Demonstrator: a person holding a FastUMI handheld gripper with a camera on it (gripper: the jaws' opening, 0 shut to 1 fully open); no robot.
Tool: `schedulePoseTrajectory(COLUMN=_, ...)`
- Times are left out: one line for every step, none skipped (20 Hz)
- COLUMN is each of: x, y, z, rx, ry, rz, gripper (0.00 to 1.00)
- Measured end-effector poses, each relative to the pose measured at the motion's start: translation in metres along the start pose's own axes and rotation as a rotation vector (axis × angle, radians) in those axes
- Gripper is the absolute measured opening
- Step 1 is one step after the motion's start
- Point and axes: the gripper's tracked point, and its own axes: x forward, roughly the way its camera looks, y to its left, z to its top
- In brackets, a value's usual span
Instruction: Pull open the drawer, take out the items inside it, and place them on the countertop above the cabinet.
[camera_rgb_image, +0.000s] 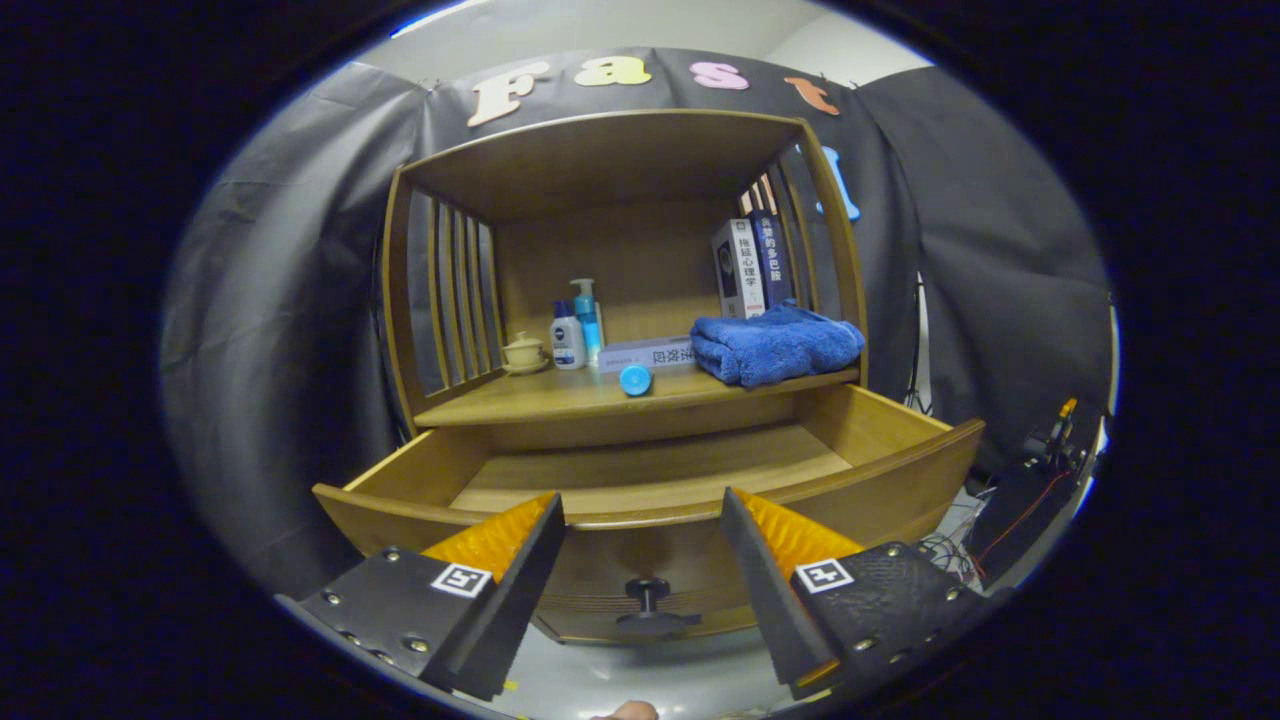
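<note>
Between the spread fingers of the tool (645, 525), which grips nothing, sits the knob (648, 598) of the pulled-out drawer (650, 470). Beyond them on the surface (520, 400), left to right: a teacup (523, 352), two bottles (577, 325), a round blue cap (635, 379), a folded blue towel (775, 344).

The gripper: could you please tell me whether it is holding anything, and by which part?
Nothing is held: the gripper is open, apart from the drawer's knob.
</note>
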Motion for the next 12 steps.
schedulePoseTrajectory(x=0.003, y=-0.002, z=0.002, rx=0.004, ry=0.005, rz=-0.001, gripper=0.95)
schedulePoseTrajectory(x=0.007, y=-0.002, z=0.003, rx=0.012, ry=0.009, rz=-0.004, gripper=0.95)
schedulePoseTrajectory(x=0.010, y=-0.004, z=0.004, rx=0.013, ry=0.008, rz=-0.009, gripper=0.95)
schedulePoseTrajectory(x=0.012, y=-0.005, z=0.006, rx=0.004, ry=0.011, rz=-0.011, gripper=0.95)
schedulePoseTrajectory(x=0.011, y=-0.004, z=0.009, rx=0.001, ry=0.003, rz=-0.008, gripper=0.95)
schedulePoseTrajectory(x=0.012, y=-0.005, z=0.009, rx=0.009, ry=-0.008, rz=-0.008, gripper=0.95)
schedulePoseTrajectory(x=0.012, y=-0.002, z=0.012, rx=0.017, ry=-0.022, rz=-0.007, gripper=0.95)
schedulePoseTrajectory(x=0.020, y=-0.002, z=0.012, rx=0.019, ry=-0.015, rz=-0.009, gripper=0.95)
schedulePoseTrajectory(x=0.017, y=-0.002, z=0.013, rx=0.009, ry=-0.020, rz=-0.010, gripper=0.95)
schedulePoseTrajectory(x=0.020, y=-0.004, z=0.014, rx=-0.005, ry=-0.004, rz=-0.010, gripper=0.95)
schedulePoseTrajectory(x=0.025, y=-0.005, z=0.016, rx=-0.002, ry=0.003, rz=-0.013, gripper=0.95)
schedulePoseTrajectory(x=0.027, y=-0.004, z=0.020, rx=0.000, ry=-0.006, rz=-0.010, gripper=0.95)
